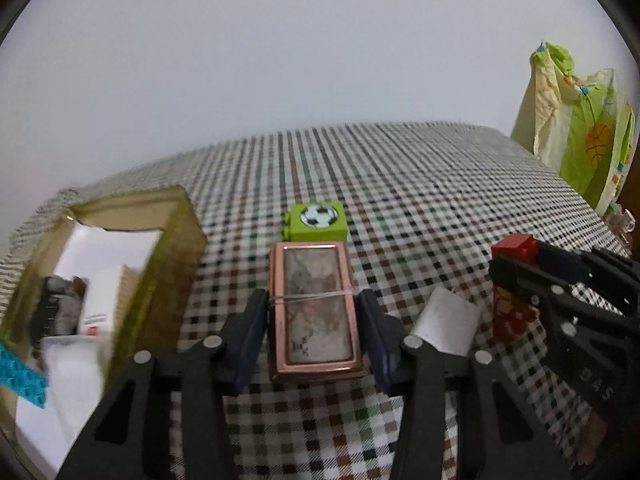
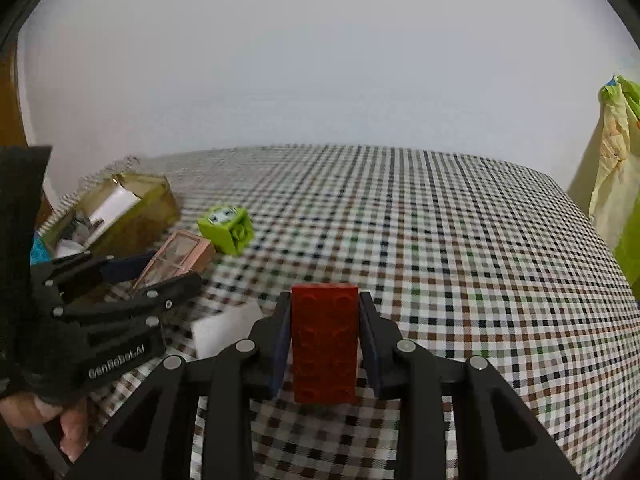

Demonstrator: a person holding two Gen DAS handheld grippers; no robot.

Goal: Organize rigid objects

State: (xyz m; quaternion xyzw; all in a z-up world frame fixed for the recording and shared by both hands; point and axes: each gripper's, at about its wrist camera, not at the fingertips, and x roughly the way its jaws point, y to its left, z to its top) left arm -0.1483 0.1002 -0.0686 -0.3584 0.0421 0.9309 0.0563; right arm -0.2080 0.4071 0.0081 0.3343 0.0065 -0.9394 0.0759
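Note:
A flat copper-framed box (image 1: 314, 304) with a rubber band around it lies on the checked tablecloth (image 1: 420, 184). My left gripper (image 1: 313, 312) has a blue pad against each long side of it and is shut on it. The right wrist view shows that gripper (image 2: 164, 272) and the box (image 2: 180, 252) at the left. My right gripper (image 2: 324, 312) is shut on a red studded brick (image 2: 324, 340), held above the cloth. Beyond the copper box sits a green cube with a football print (image 1: 318, 222). A white block (image 1: 446, 322) lies between the two grippers.
An open yellow-green carton (image 1: 160, 272) at the left holds several items, among them a white packet and a teal studded plate (image 1: 20, 376). A green and yellow bag (image 1: 580, 132) stands at the far right edge. A person's hand (image 2: 72, 424) grips the left tool.

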